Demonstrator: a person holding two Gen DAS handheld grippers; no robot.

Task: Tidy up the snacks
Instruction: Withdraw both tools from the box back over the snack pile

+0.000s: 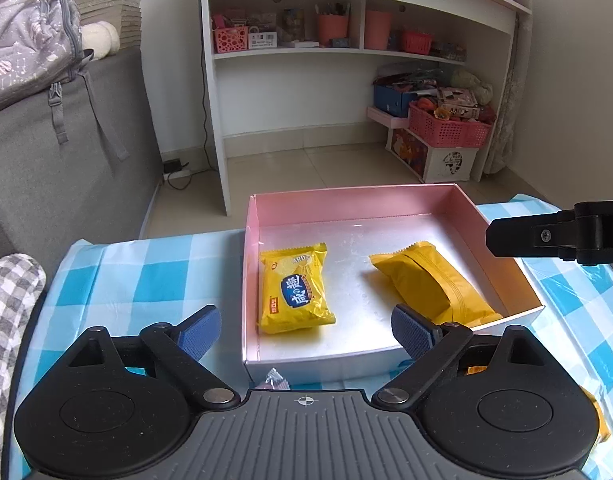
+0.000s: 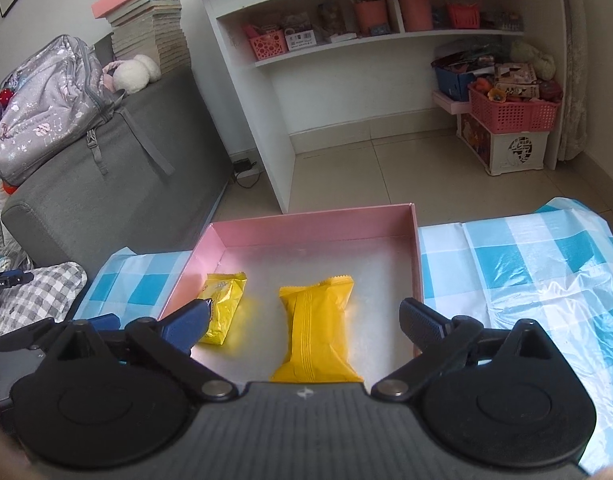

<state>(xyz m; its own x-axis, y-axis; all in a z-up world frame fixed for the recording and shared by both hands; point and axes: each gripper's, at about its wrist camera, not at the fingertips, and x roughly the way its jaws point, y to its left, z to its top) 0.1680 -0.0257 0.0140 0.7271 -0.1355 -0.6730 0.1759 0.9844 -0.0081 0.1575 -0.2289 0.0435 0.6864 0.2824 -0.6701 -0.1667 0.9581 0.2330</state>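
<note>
A shallow pink box (image 1: 354, 196) (image 2: 306, 220) sits on the blue-checked table cover. Two yellow snack packets lie on its pale floor. One shows its printed face (image 1: 294, 288) (image 2: 222, 306), at the left. The other lies back side up with its seam showing (image 1: 430, 284) (image 2: 318, 334), at the right. My left gripper (image 1: 306, 330) hangs open over the box's near edge, with nothing between its blue pads. My right gripper (image 2: 306, 318) is open above the seam-up packet, pads clear of it. Its black finger (image 1: 546, 236) enters the left wrist view from the right.
A small wrapped sweet (image 1: 275, 378) lies on the cover (image 1: 146, 280) just before the box. Behind the table stand a grey sofa (image 2: 118, 184) with a backpack (image 2: 50, 104), a white shelf unit (image 1: 346, 52) and pink baskets (image 2: 514, 112) on the tiled floor.
</note>
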